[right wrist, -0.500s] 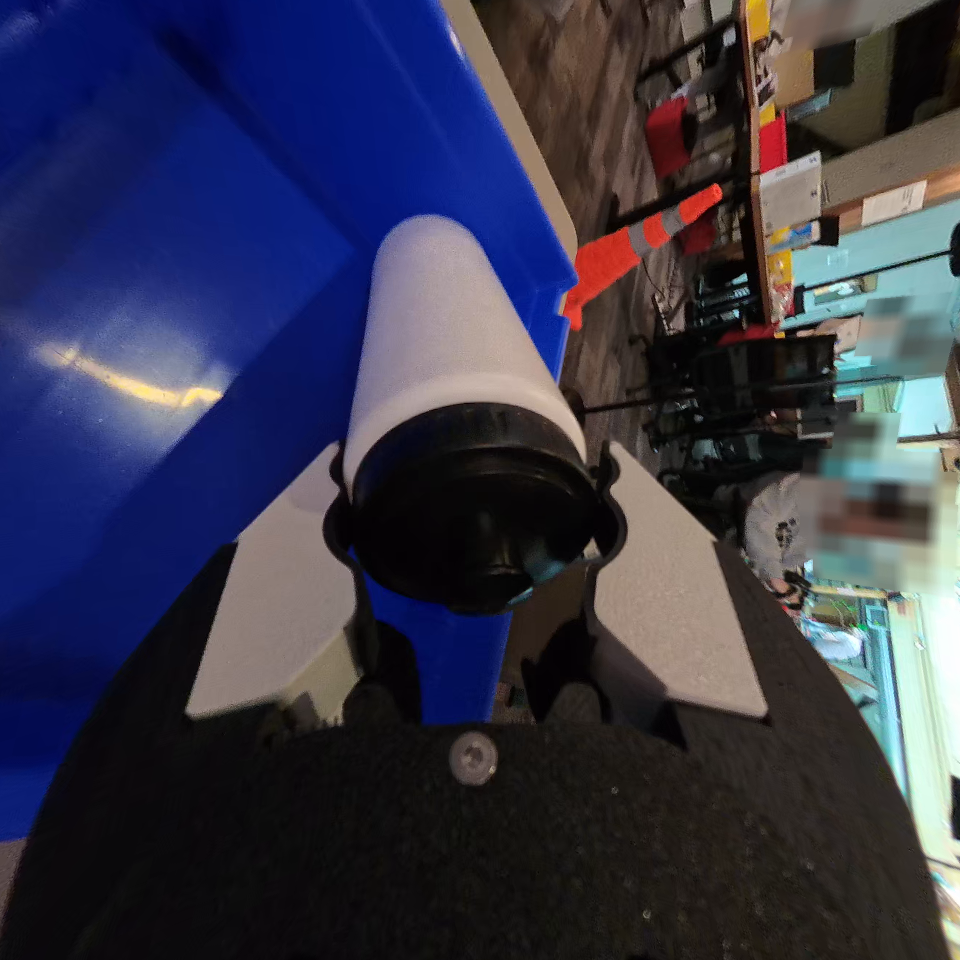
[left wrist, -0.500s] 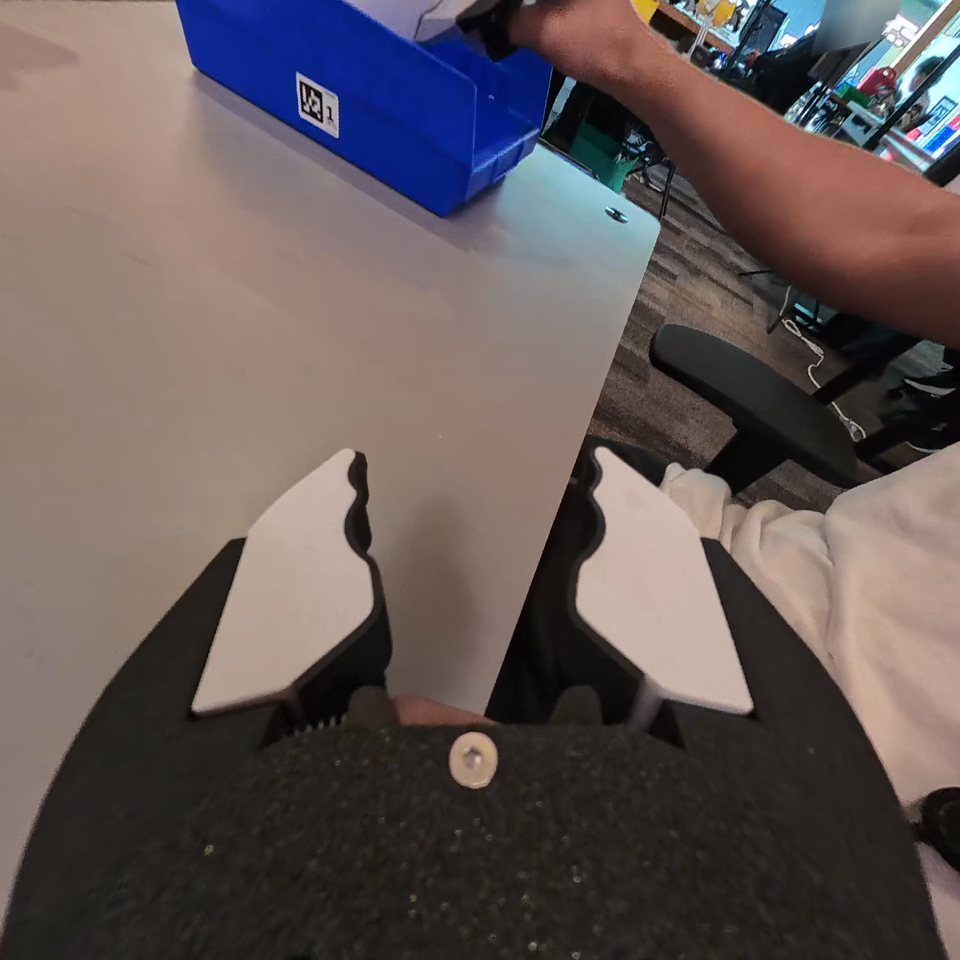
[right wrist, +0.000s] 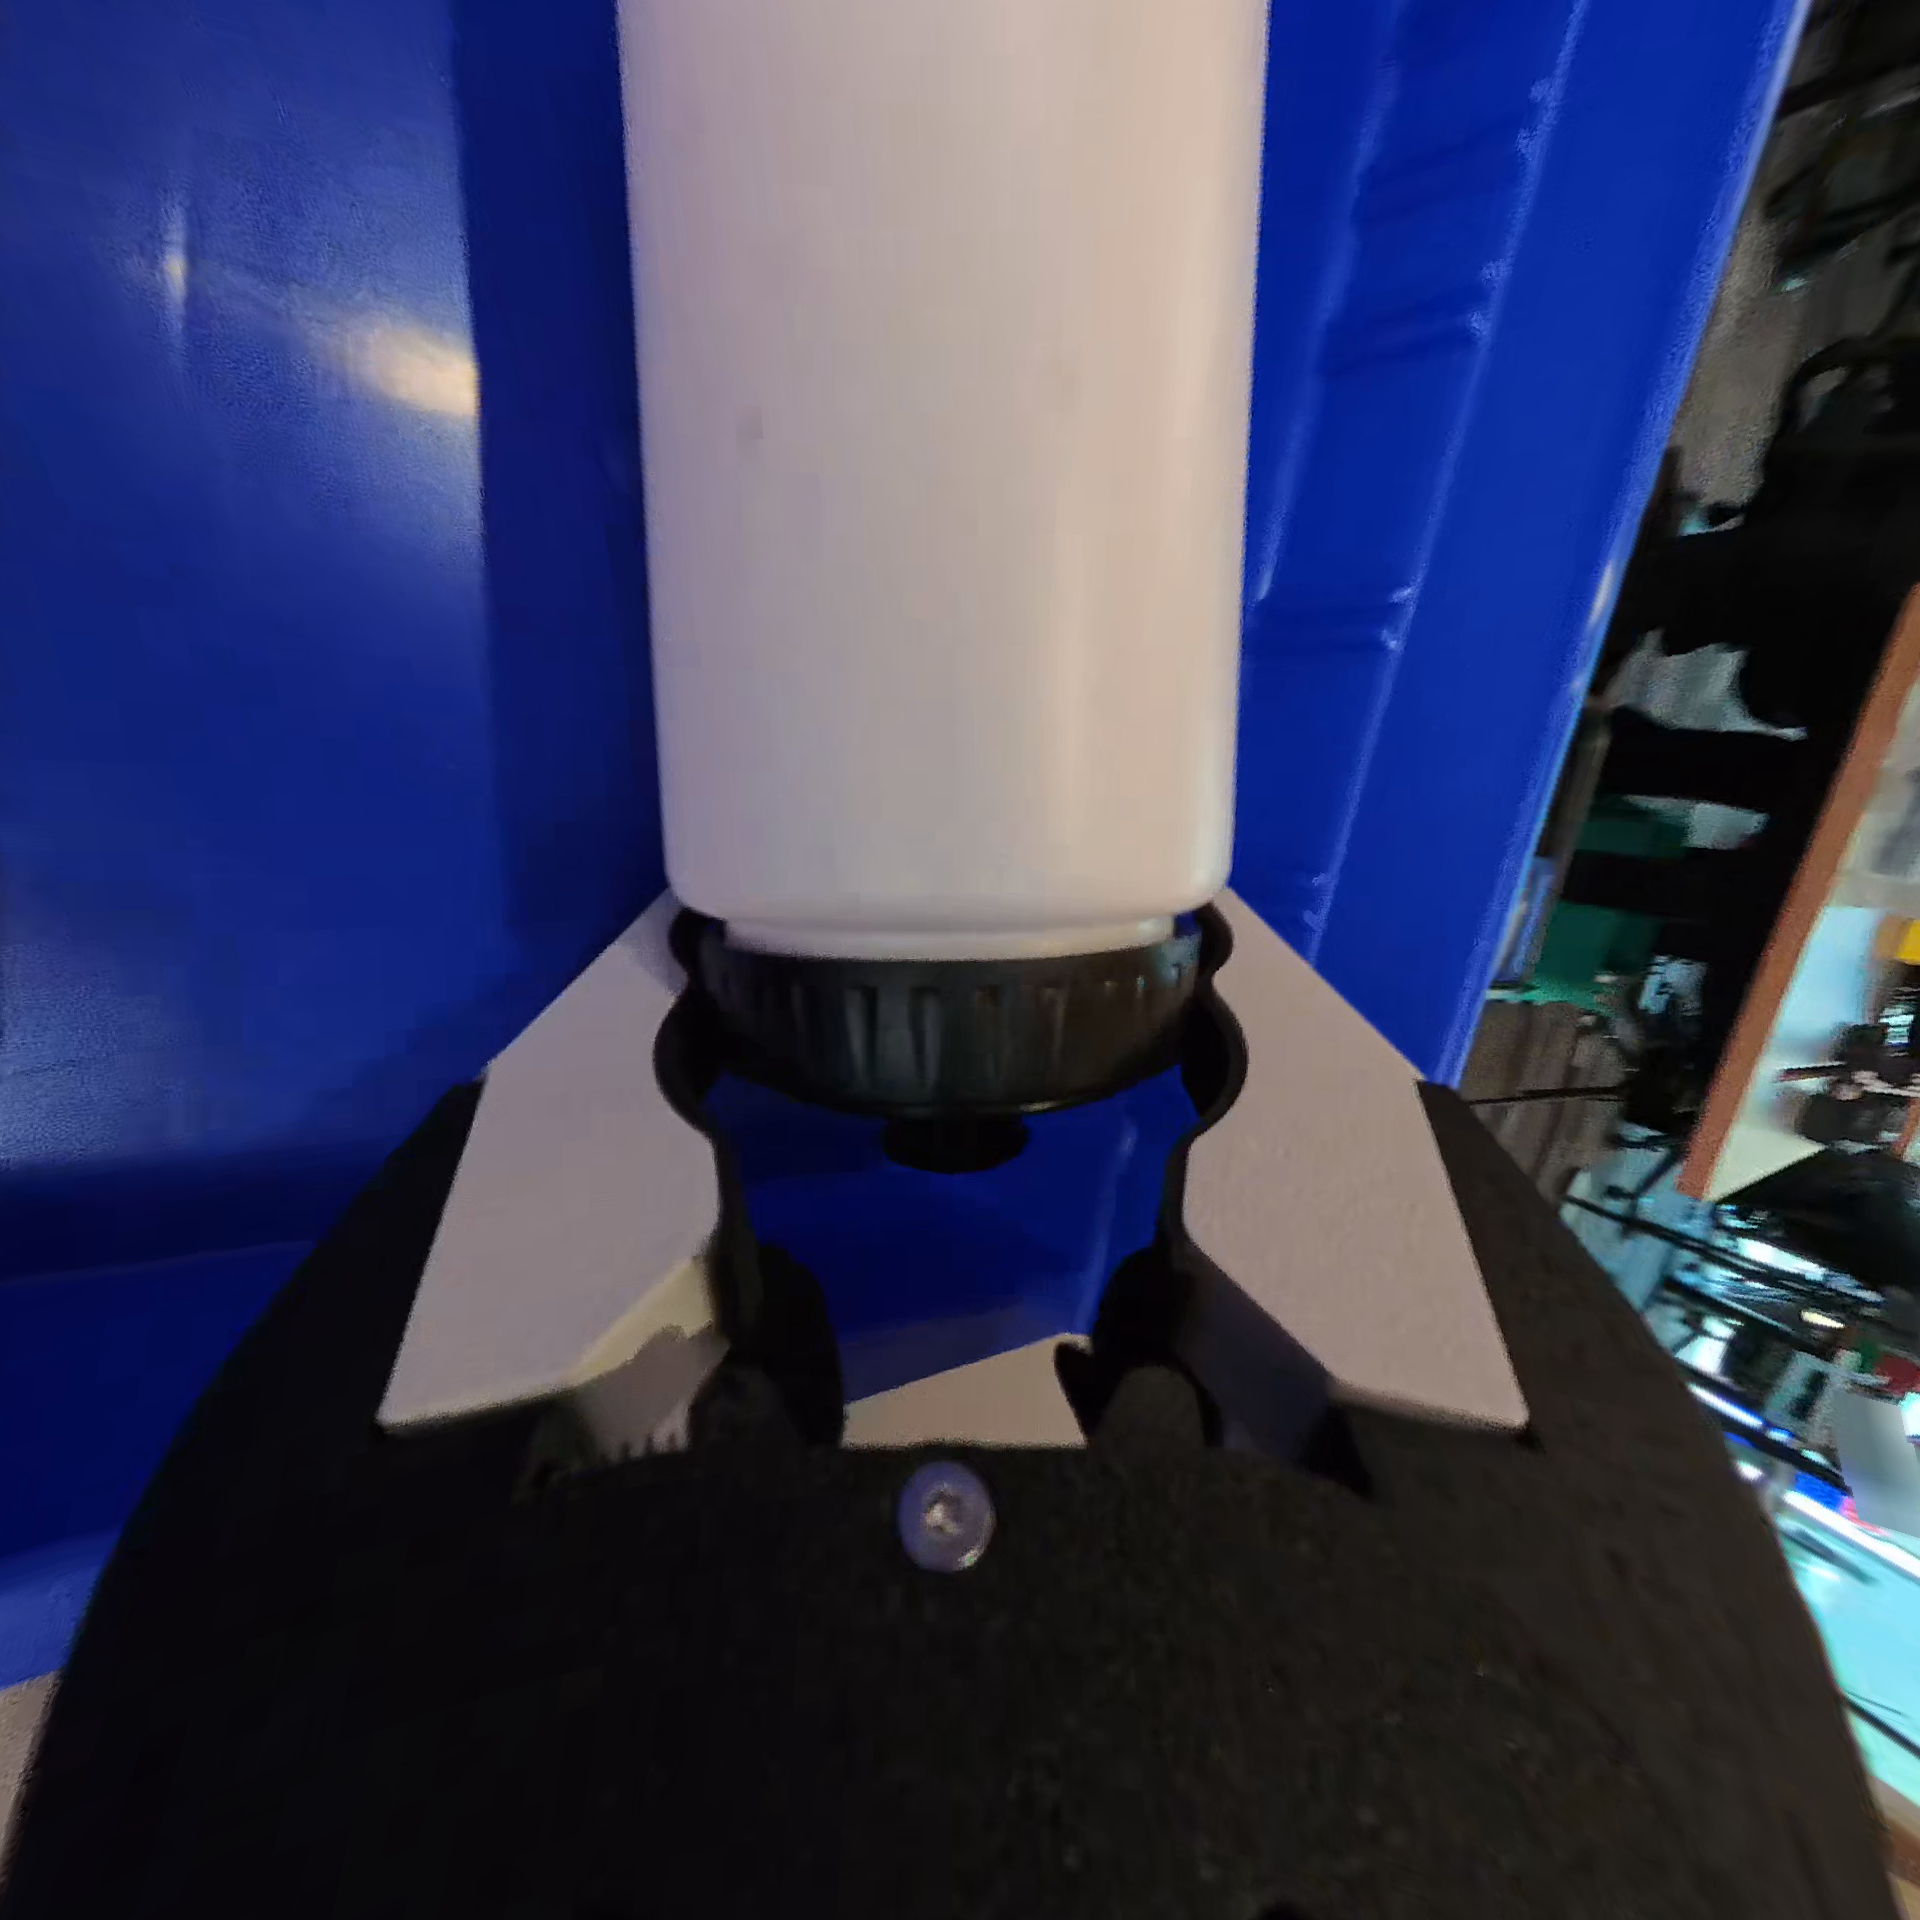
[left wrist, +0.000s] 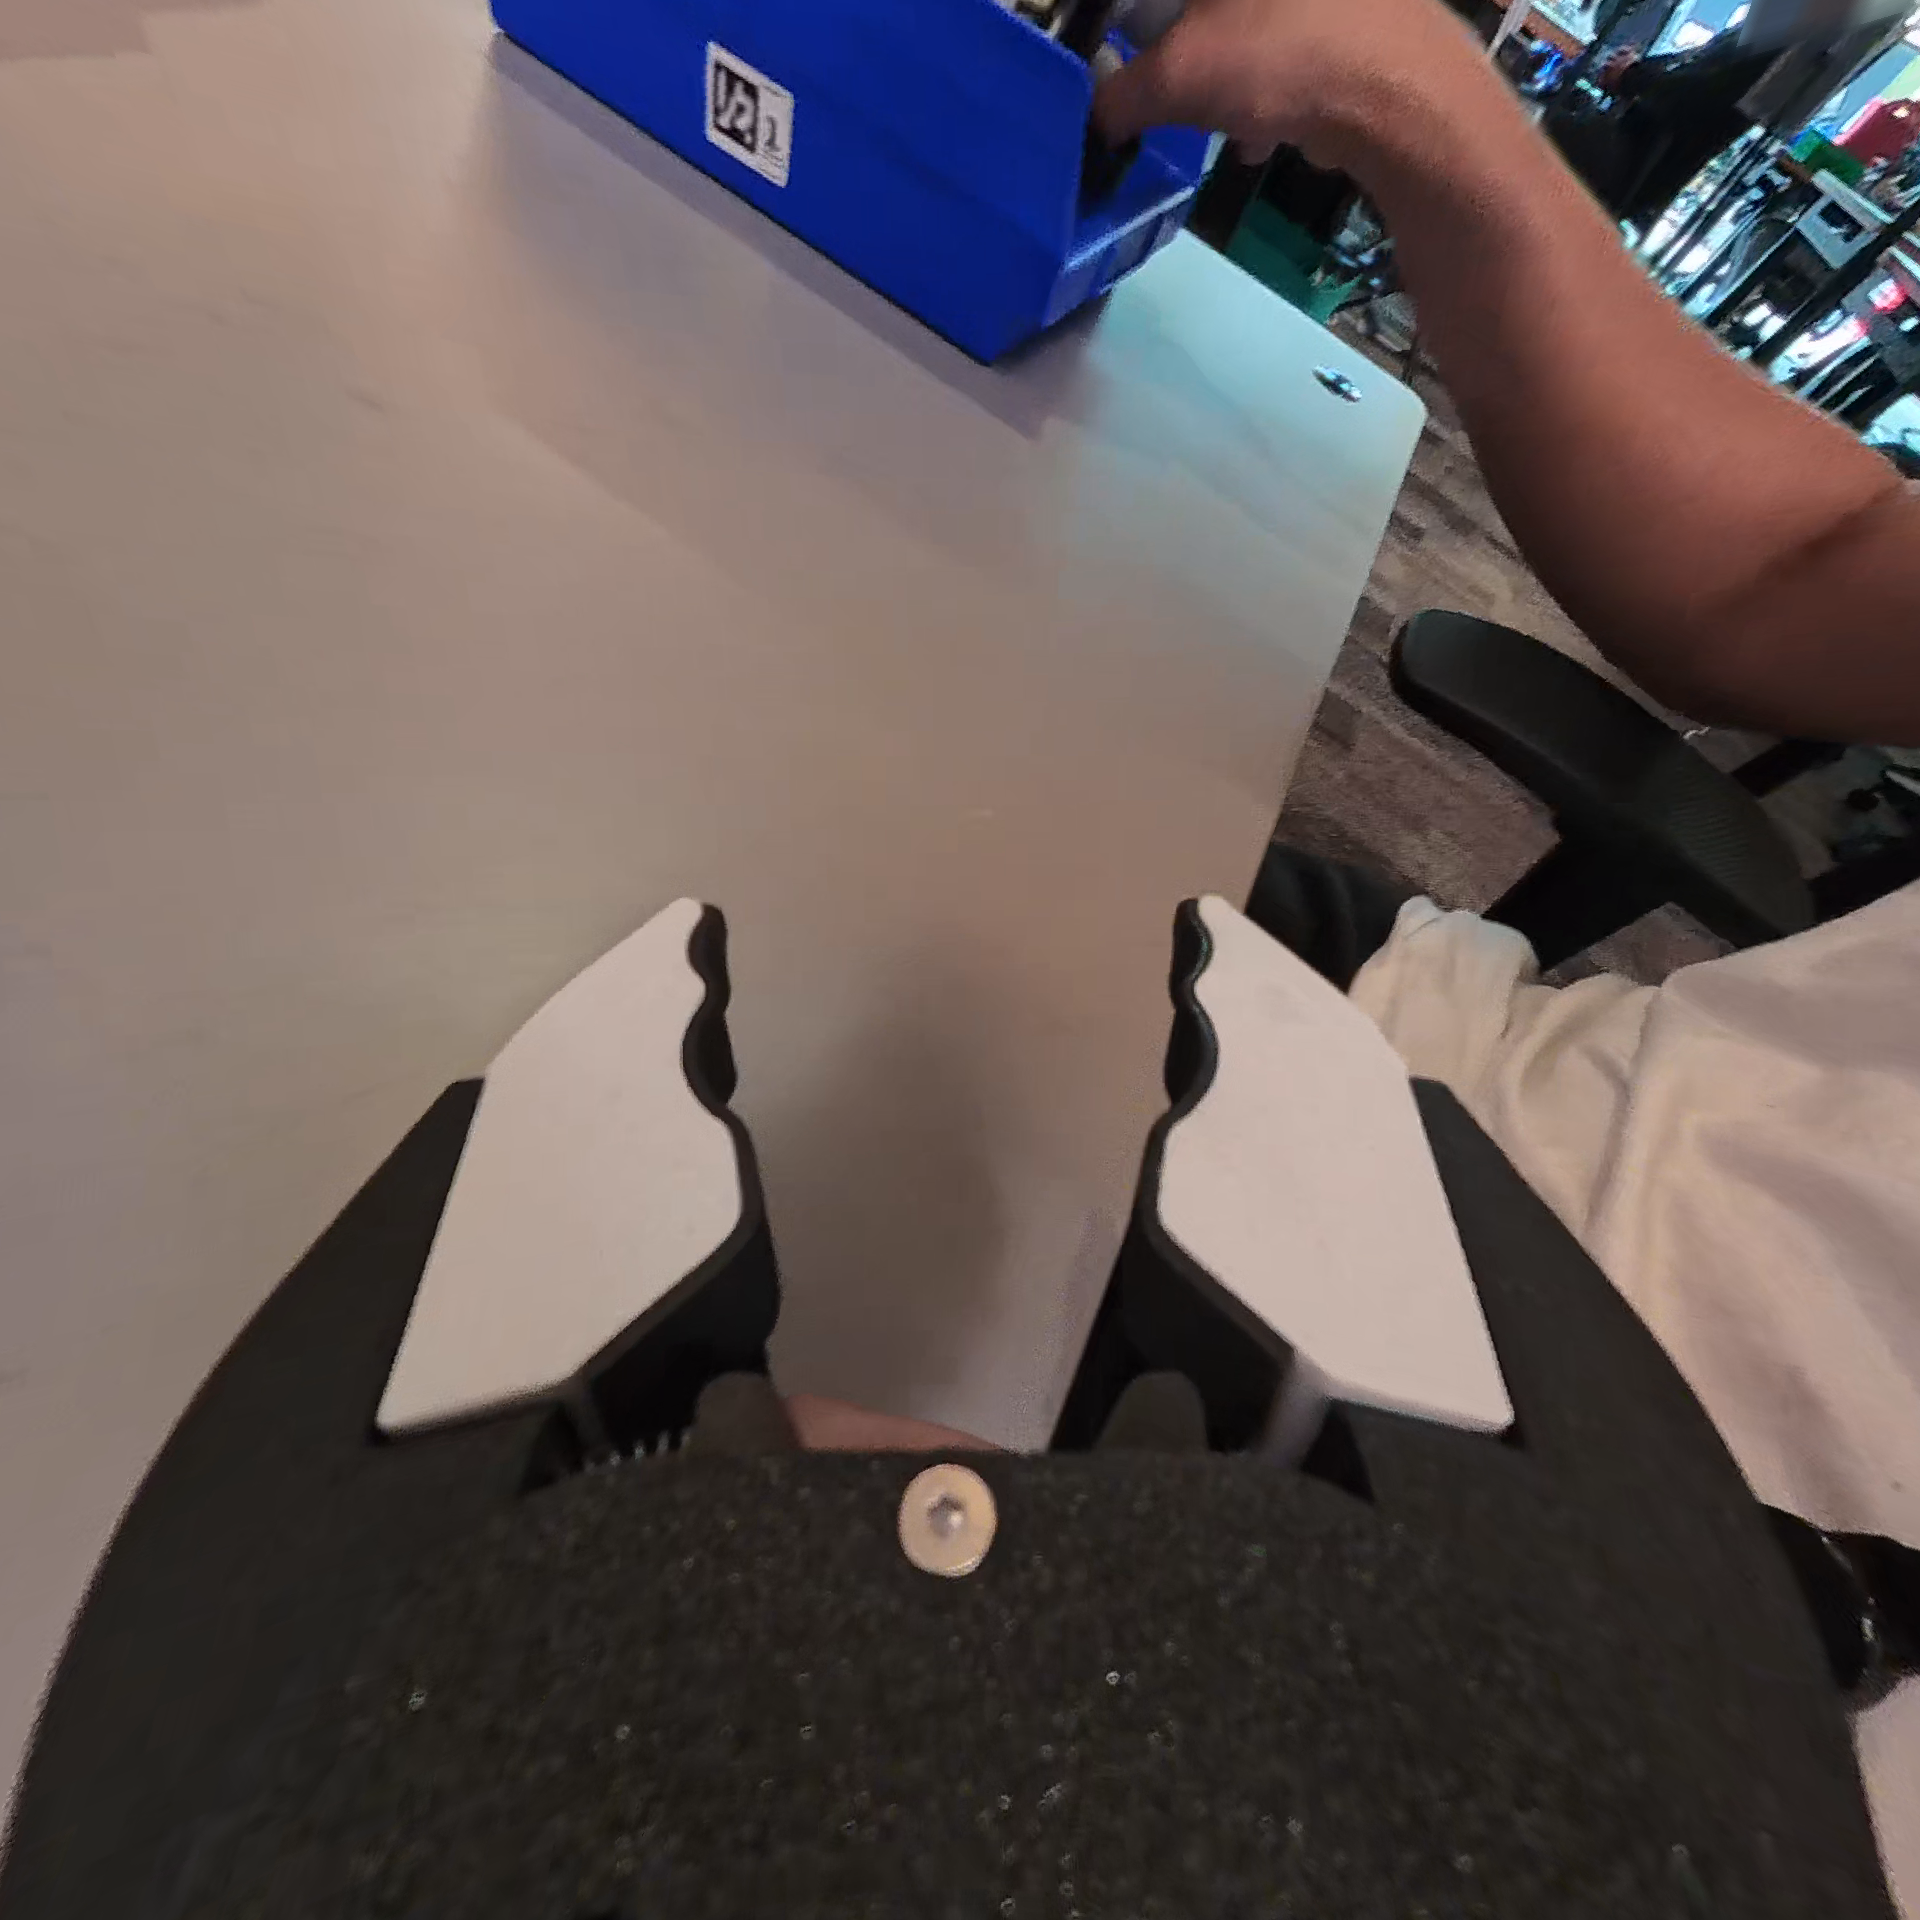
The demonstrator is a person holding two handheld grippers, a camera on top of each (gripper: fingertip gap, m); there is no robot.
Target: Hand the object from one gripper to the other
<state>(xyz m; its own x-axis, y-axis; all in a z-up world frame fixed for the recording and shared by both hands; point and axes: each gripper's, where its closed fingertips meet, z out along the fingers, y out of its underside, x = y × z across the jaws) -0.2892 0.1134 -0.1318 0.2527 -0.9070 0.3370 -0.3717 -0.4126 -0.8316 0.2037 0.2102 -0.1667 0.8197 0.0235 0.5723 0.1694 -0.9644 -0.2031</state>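
Observation:
A white bottle [right wrist: 935, 468] with a black ribbed cap [right wrist: 945, 1023] fills the right wrist view. My right gripper [right wrist: 948, 935] is shut on the cap, and the bottle's body points away into a blue bin [right wrist: 260, 623]. My left gripper [left wrist: 951, 925] is open and empty over the grey table [left wrist: 416, 623], near its right edge. The bin also shows in the left wrist view [left wrist: 914, 156] at the table's far end. There a person's hand [left wrist: 1247, 73] reaches into it and hides the right gripper and the bottle.
The person's forearm [left wrist: 1662, 468] crosses the upper right of the left wrist view. A black chair armrest [left wrist: 1579, 769] and white clothing [left wrist: 1662, 1143] lie beyond the table's right edge. A cluttered room shows to the right of the bin. Some 50 cm of space lies between my two pairs of fingers.
The right gripper has turned and gone lower at the bin, so the bottle now points straight ahead. The left gripper has shifted left over the table, still open.

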